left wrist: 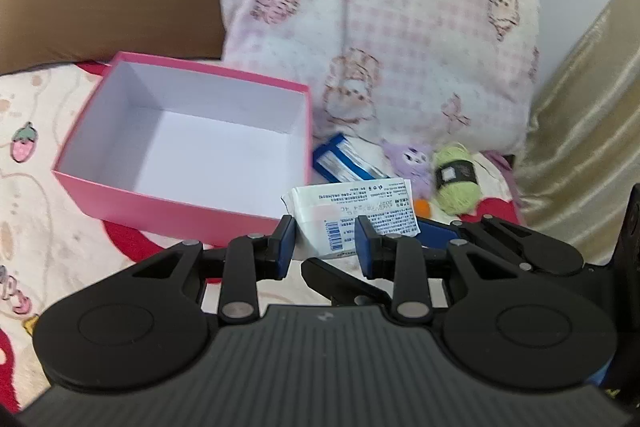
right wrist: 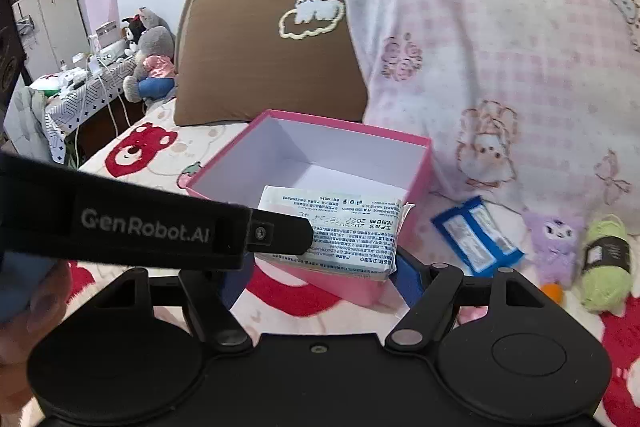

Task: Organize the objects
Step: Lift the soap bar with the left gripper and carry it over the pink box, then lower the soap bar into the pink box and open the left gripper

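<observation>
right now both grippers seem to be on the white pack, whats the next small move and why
Probably carry the white pack forward over the pink box and lower it in. The box is open and looks empty, and the pack, held between the left gripper and right gripper, hangs at its near wall.

My left tongs (right wrist: 280,233) cover part of the white packet (right wrist: 332,233) in the right view. Its print is too blurred to read. The pink box (right wrist: 416,187) hides its own near floor.
</observation>
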`<state>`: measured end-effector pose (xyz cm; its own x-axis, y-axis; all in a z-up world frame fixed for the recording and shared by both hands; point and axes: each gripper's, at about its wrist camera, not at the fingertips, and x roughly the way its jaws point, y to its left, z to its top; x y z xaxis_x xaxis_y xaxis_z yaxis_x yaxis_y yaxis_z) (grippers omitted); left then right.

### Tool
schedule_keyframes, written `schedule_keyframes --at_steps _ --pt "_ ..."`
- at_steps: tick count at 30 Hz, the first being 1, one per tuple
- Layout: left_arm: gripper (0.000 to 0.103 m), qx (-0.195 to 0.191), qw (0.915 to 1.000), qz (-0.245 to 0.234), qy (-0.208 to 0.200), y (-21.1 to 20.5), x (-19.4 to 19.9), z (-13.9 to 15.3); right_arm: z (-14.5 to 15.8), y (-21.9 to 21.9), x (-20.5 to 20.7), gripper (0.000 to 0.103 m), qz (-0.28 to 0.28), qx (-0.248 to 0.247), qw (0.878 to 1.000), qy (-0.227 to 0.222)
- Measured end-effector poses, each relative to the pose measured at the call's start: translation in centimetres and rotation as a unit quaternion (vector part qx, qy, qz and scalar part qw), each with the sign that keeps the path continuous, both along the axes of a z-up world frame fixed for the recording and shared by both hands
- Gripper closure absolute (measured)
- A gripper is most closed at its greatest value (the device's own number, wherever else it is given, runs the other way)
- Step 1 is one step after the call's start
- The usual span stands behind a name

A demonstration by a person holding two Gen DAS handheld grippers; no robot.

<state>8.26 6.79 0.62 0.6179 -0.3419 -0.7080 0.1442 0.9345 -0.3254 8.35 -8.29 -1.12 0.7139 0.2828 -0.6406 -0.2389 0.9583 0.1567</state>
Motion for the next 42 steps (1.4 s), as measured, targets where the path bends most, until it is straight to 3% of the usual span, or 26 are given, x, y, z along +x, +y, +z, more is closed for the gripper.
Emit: schedule_keyframes --at_steps 11,18,23,27,31,37,42 --pt "0.071 -0.023 0.9985 0.048 0.012 4.8 3.4 -1.0 0.0 3.3 3.8 0.03 0.036 -0.011 0.999 0.003" --pt "0.07 -0.024 0.9971 0.072 0.006 6.8 6.7 -1.3 -0.1 3.4 8.3 0.039 0.042 0.01 0.999 0.019" --pt "0.071 -0.007 0.9975 0.07 -0.005 7.5 10.0 -1.5 -0.3 3.8 11.8 0.042 0.04 0.005 0.999 0.024" --pt "0.069 0.018 0.9975 0.067 -0.004 7.5 13.4 -2.0 -1.5 3.6 15.3 0.044 0.04 0.014 0.998 0.053" --pt "0.068 0.017 0.9986 0.049 0.014 6.8 17.1 -3.9 -3.2 3.4 18.2 0.044 0.011 0.011 0.998 0.068" --pt "0.067 -0.017 0.9974 0.054 0.045 8.5 19.6 -7.7 -6.0 3.6 21.0 0.048 0.004 0.02 0.994 0.107" --pt "0.068 -0.008 0.9965 0.061 0.057 9.6 21.6 -10.3 -8.5 4.5 22.8 0.055 0.006 0.018 0.991 0.13"
